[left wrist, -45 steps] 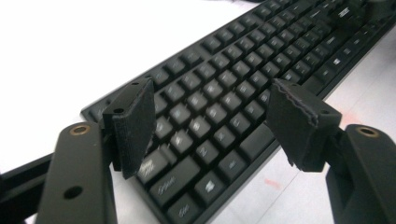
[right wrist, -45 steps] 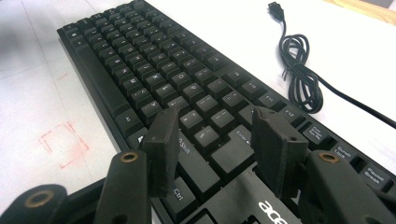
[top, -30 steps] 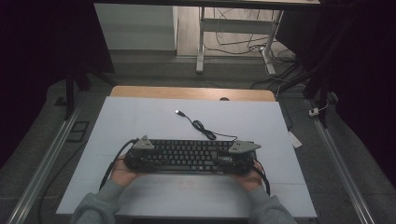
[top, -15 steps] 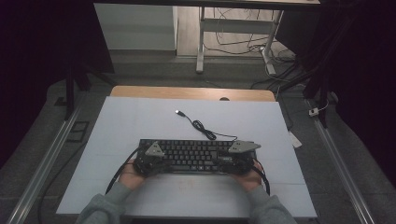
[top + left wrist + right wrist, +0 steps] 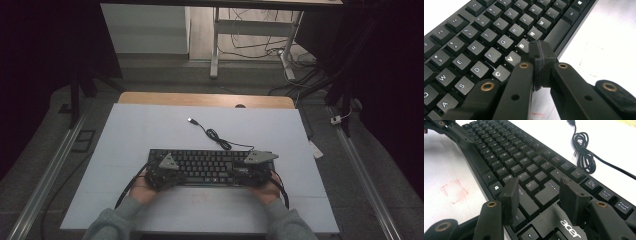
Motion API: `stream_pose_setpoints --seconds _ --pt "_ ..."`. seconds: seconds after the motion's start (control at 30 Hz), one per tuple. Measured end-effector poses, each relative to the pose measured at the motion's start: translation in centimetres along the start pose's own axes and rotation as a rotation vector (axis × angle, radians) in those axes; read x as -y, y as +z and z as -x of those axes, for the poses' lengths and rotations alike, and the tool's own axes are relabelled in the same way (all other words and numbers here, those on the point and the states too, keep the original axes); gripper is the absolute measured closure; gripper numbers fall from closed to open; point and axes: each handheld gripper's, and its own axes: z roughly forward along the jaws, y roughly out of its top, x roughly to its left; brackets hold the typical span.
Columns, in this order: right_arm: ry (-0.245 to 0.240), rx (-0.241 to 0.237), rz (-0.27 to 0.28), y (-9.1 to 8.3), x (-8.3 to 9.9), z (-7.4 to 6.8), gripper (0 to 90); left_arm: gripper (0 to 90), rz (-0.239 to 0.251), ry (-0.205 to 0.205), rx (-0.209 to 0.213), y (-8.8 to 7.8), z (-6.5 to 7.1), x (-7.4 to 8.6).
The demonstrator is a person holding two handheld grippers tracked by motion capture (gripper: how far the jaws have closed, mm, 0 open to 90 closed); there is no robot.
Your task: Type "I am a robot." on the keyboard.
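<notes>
- My left gripper [image 5: 541, 53] has just closed empty, pads together over the keyboard [image 5: 210, 165], 7 o'clock end.
- My right gripper [image 5: 541, 195] stands wide, unloaded, at the 5 o'clock end.

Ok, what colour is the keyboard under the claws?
Black, with white key legends: the keyboard shows best in the left gripper view.

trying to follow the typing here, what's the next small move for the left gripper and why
Probably a short dip straight down to press a key. The left gripper is shut, its joined tips poised over the keyboard near the B and V keys by the space bar, while the right gripper hangs open above the Enter key.
</notes>
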Motion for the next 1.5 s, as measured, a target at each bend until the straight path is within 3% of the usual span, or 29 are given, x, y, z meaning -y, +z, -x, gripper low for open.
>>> stream_pose_setpoints --seconds 0.3,0.4,0.53,0.73,0.87,1.03,1.17,1.37,1.5 --pt "0.002 0.005 -0.005 0.0 0.0 0.0 50.9 88.6 -0.001 0.001 -0.007 0.3 0.1 0.0" --pt "0.001 0.005 -0.005 0.0 0.0 0.0 50.9 88.6 -0.013 0.032 -0.028 0.5 0.3 0.1" --pt "-0.003 0.006 -0.007 0.0 0.0 0.0 50.9 88.7 -0.011 0.035 -0.035 0.4 0.4 0.0" --pt "-0.001 0.004 -0.005 0.0 0.0 0.0 50.8 88.6 0.078 -0.014 -0.02 -1.3 -0.1 -0.1" --pt "0.001 0.007 -0.005 -0.1 0.0 0.1 50.9 88.1 0.106 -0.046 -0.023 -2.3 -0.5 0.1" --pt "-0.003 0.008 0.002 -0.2 0.0 0.1 50.6 75.4 0.139 -0.087 -0.036 -3.2 -1.1 0.3" --pt "-0.005 0.014 0.001 -0.2 0.0 0.1 50.0 57.3 0.164 -0.123 -0.064 -3.9 -1.6 0.5" --pt "0.0 0.012 0.01 -0.2 -0.1 0.1 48.3 41.9 0.179 -0.178 -0.103 -4.8 -2.4 0.7" --pt "0.004 0.028 0.018 -0.3 -0.1 0.1 47.1 36.4 0.177 -0.209 -0.12 -5.1 -2.9 1.0"
